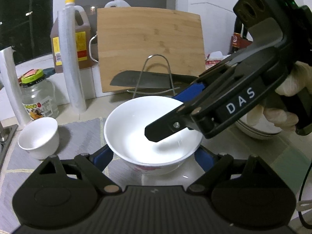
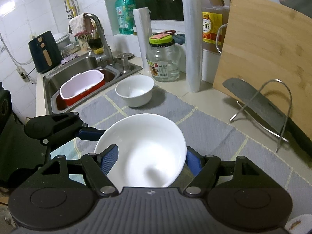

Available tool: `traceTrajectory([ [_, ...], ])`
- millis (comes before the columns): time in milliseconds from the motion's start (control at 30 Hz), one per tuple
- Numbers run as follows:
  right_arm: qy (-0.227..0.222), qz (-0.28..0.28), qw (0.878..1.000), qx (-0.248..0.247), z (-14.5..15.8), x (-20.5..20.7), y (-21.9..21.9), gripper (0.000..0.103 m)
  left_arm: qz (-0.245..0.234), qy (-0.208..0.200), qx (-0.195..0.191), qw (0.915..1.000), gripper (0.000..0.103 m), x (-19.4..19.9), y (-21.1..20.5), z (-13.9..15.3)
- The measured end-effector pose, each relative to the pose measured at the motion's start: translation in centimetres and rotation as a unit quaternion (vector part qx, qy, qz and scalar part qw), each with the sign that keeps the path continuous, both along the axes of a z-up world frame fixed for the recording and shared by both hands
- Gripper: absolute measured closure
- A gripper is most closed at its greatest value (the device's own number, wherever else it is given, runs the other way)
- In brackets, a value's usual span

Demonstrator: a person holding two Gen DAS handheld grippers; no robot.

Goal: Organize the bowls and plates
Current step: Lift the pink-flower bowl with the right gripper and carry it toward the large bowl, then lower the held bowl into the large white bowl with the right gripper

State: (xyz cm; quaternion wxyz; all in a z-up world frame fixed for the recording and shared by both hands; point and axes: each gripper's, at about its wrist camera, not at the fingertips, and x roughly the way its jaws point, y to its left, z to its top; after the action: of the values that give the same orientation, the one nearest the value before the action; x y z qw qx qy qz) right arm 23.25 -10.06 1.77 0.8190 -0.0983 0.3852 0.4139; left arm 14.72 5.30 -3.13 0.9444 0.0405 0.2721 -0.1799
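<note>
A large white bowl (image 1: 136, 124) (image 2: 144, 146) with a red pattern outside sits on the grey mat (image 1: 78, 136) (image 2: 204, 128). My left gripper (image 1: 154, 154) has its blue pads on both sides of the bowl's base. My right gripper (image 2: 150, 159) (image 1: 169, 115) straddles the bowl's rim, one finger inside, one outside. Contact cannot be confirmed for either. A small white bowl (image 1: 39, 136) (image 2: 134, 90) stands on the mat to the left. Stacked white plates (image 1: 257, 130) lie at the right behind the right gripper.
A bamboo cutting board (image 1: 150, 46) leans at the back with a cleaver (image 1: 142, 81) and wire rack (image 1: 156, 72) before it. A glass jar (image 1: 39, 95), plastic rolls (image 1: 70, 62) and oil jugs (image 1: 70, 39) stand left. The sink (image 2: 78, 78) holds a red container.
</note>
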Motion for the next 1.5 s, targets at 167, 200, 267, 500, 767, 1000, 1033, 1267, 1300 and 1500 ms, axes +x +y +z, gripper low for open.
traceTrajectory([
  [167, 0.007, -0.004, 1.000, -0.006, -0.6, -0.9, -0.8, 0.024, -0.009, 0.006, 0.002, 0.9999, 0.013, -0.7, -0.7, -0.4],
  [200, 0.008, -0.005, 1.000, -0.008, -0.6, -1.0, -0.9, 0.024, -0.010, 0.008, 0.001, 0.9999, 0.013, -0.8, -0.8, -0.4],
  [267, 0.010, -0.006, 1.000, -0.011, -0.8, -1.4, -1.1, 0.024, -0.013, 0.012, 0.001, 0.9999, 0.013, -1.0, -1.0, -0.6],
  [500, 0.024, -0.007, 1.000, -0.017, -1.5, -2.1, -1.5, 0.024, -0.021, 0.027, 0.003, 0.9994, 0.013, -1.5, -1.5, -1.1],
  [767, 0.042, -0.004, 0.999, -0.024, -2.3, -2.9, -1.6, 0.024, -0.032, 0.044, 0.009, 0.9985, 0.013, -2.1, -1.7, -1.7],
  [1000, 0.053, -0.009, 0.998, -0.028, -2.7, -3.2, -1.8, 0.024, -0.038, 0.052, 0.011, 0.9979, 0.013, -2.4, -1.8, -1.8],
  [1033, 0.054, -0.010, 0.998, -0.029, -2.8, -3.2, -1.9, 0.024, -0.039, 0.052, 0.012, 0.9978, 0.013, -2.4, -1.8, -1.8],
  [1267, 0.058, -0.013, 0.998, -0.029, -3.2, -3.5, -2.0, 0.024, -0.042, 0.057, 0.017, 0.9973, 0.013, -2.5, -1.9, -2.1],
  [1300, 0.058, -0.014, 0.998, -0.029, -3.2, -3.5, -2.0, 0.024, -0.043, 0.056, 0.018, 0.9973, 0.013, -2.6, -2.0, -2.1],
  [1500, 0.059, -0.016, 0.998, -0.028, -3.2, -3.4, -2.0, 0.024, -0.044, 0.056, 0.027, 0.9971, 0.013, -2.5, -2.2, -2.2],
])
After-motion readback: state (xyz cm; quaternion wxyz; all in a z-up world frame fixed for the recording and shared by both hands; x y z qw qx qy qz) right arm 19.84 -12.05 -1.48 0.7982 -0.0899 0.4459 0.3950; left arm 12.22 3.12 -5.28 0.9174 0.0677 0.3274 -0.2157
